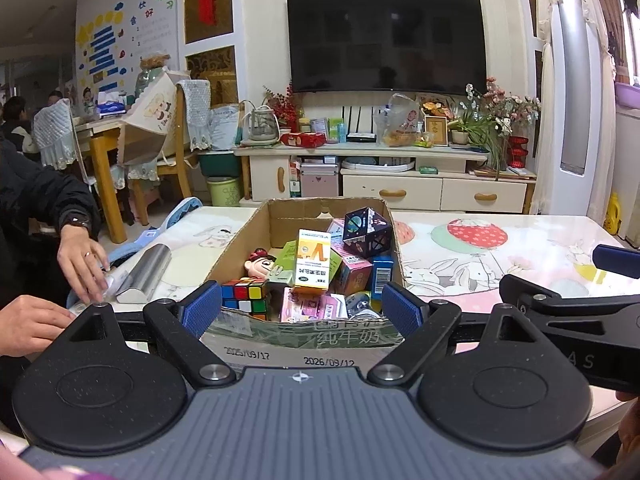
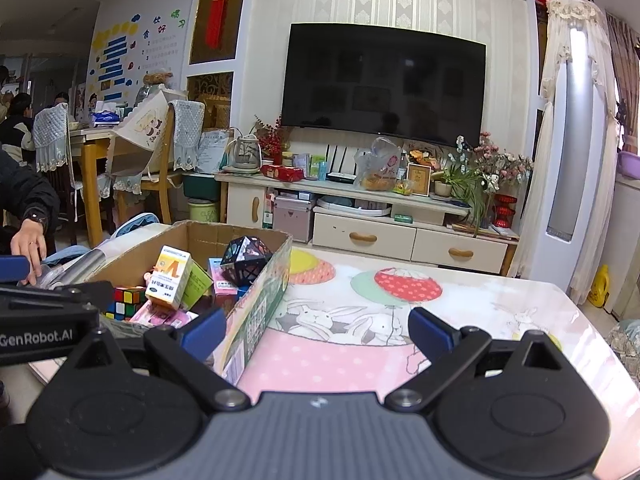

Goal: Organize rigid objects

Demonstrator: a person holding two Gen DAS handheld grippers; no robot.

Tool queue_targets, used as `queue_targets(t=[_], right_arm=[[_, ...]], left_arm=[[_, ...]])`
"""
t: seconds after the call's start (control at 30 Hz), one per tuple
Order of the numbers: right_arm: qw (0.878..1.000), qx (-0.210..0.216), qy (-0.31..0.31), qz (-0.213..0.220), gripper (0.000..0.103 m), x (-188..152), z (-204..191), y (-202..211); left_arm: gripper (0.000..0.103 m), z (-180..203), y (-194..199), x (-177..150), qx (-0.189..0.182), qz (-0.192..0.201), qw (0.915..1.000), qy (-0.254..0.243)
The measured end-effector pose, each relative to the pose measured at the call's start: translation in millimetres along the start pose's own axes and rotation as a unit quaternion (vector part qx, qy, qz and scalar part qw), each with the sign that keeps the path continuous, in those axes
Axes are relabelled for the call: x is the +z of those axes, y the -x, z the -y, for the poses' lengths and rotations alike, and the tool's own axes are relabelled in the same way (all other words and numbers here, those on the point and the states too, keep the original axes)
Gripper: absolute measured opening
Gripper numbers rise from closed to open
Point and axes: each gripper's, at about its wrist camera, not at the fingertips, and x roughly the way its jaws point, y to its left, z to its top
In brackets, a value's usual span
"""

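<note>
Left gripper [image 1: 302, 312]: spread wide, empty, poised at the near wall of the cardboard box [image 1: 256, 224].
Right gripper [image 2: 318, 326]: spread wide, empty, over the patterned table [image 2: 460, 320], just right of the box.
Box contents: Rubik's cube [image 1: 245, 293] near left; orange-and-white carton [image 1: 313, 261] upright at centre; dark polyhedron puzzle [image 1: 367, 232] far right; pink packet [image 1: 312, 307] near wall.
Left of box: another person's hand [image 1: 82, 264] beside a metal cylinder [image 1: 146, 270].

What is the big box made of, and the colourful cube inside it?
The box looks like brown cardboard: matte, with ragged torn edges and printed sides. The cube seems hard plastic, black with glossy coloured squares, probably stickers or tiles.
</note>
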Motion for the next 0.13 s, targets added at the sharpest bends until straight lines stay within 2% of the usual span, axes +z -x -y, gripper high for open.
queue_targets(t=[0.13], right_arm=[[1.000,-0.001,-0.007,0.000,0.098,-4.1,6.7,-5.3]], left_arm=[[0.103,7.8,-4.4,2.1,-0.010,-0.007,0.9999,0.005]])
